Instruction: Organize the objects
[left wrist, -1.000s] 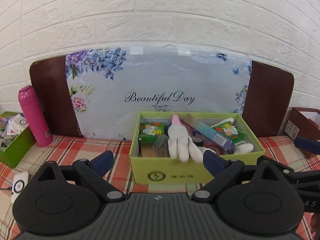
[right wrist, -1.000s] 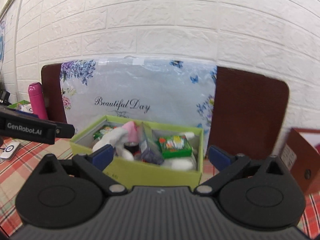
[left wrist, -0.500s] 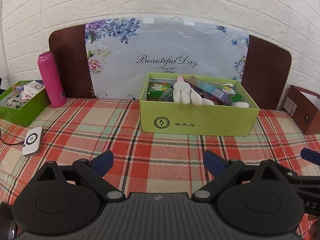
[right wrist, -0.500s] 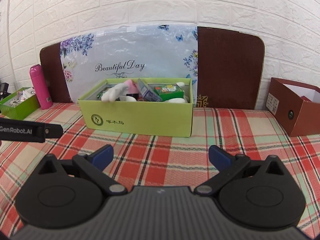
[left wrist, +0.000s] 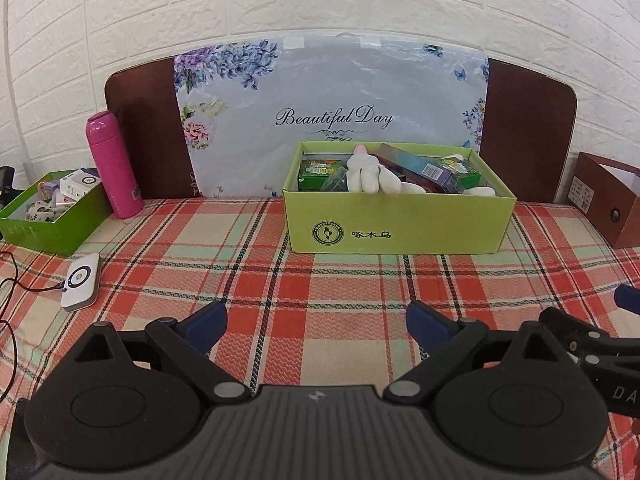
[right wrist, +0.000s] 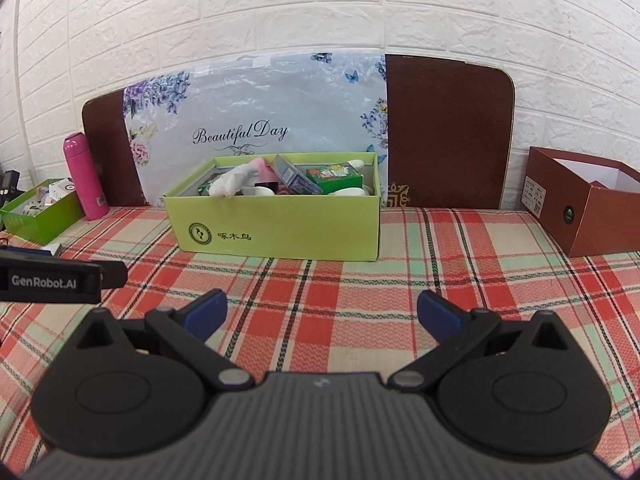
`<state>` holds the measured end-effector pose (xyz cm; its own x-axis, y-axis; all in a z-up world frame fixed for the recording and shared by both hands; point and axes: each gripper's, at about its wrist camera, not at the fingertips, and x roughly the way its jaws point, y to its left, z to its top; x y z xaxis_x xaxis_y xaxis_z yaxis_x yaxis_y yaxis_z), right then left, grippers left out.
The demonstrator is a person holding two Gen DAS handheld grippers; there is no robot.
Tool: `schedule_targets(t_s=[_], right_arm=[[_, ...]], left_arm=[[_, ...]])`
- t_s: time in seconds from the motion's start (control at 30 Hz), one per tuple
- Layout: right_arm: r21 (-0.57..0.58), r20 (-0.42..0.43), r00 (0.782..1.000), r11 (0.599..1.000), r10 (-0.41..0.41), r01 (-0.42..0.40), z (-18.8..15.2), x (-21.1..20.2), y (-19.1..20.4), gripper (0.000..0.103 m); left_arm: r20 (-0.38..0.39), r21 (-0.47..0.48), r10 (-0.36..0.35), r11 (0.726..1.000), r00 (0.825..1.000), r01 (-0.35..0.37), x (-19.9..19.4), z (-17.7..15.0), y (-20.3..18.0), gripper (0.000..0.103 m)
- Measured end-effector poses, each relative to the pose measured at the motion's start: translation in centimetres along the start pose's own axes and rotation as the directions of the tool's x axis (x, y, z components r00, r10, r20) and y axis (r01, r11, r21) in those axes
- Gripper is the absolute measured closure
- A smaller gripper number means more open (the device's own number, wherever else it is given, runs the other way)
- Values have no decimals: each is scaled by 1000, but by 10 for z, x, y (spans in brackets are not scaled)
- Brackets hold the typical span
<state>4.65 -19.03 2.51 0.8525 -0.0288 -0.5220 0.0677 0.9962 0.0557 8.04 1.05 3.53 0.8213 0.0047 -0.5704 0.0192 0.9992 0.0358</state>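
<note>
Left tongs (left wrist: 316, 320) held low over the plaid desk (left wrist: 360, 280), level, blue tips spread wide with nothing between them; right tongs (right wrist: 322, 312) likewise low, level and spread, empty. Both aimed at the light green box (left wrist: 400, 224), well in front of it. "GenRobot.AI" readable on the side of the left tongs as seen from the right wrist view. On the box front: a round green emblem and three Chinese characters, "啄木鸟". Inside the box: a white glove (left wrist: 370, 174) draped over the front rim, two green packets, a long bluish carton, other small items too crowded to count. Behind the box, a flowered sheet (left wrist: 332, 92) reading "Beautiful Day", leaning on a brown board. Left of the box: one pink bottle (left wrist: 114, 166), one darker green tray (left wrist: 48, 216) of small things, one white device (left wrist: 80, 280) with a cable. Right of the box: one brown box (right wrist: 588, 204), open.
</note>
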Motion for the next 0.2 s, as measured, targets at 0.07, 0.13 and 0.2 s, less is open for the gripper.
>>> schedule_targets(t_s=[0.07,0.13,0.2], right_arm=[[3,0,1000,1000,1,-1,-1,-1,0,0],[4,-3,1000,1000,2,-2,-2,-1,1,0],[3,-6,1000,1000,4,-4,-3,-1,2,0]], left_arm=[[4,5,0,1000,1000,0,-2,-1,-1,4],[4,6,-6,1000,1000,6,-3,-2,-1,4],[4,10,-8,1000,1000,8,-4,-2,-2,4]])
